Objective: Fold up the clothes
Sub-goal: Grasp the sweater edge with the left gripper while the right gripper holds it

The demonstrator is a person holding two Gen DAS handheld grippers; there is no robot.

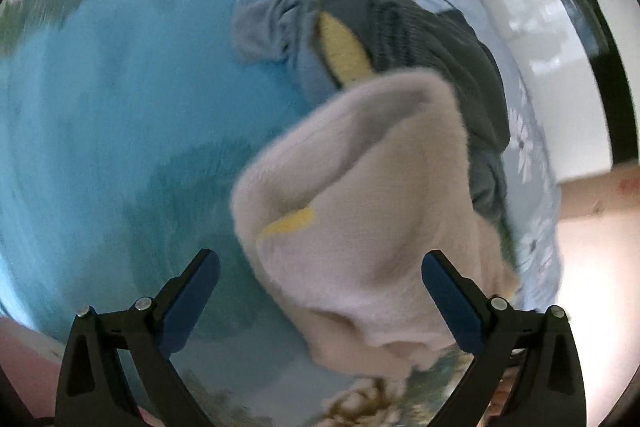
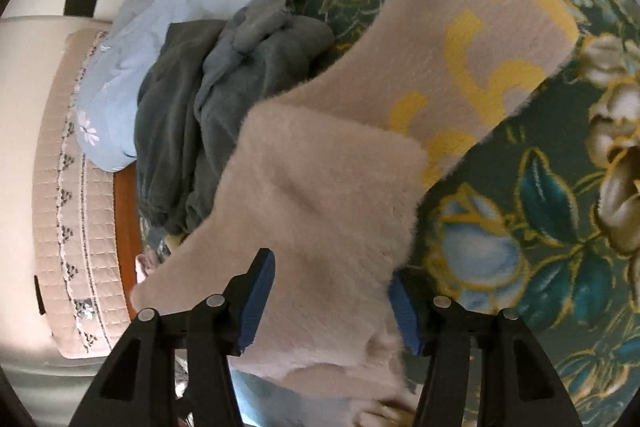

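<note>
With the beige fuzzy sweater doubled beside the grey clothes heap, both the left gripper and right gripper gaped wide around it; edges probably wanted squaring before any closing.

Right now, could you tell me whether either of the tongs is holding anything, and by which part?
Neither grips anything. The left tongs and right tongs are open, though the fuzzy beige sweater lies between each pair's fingers, near its folded edge.
</note>
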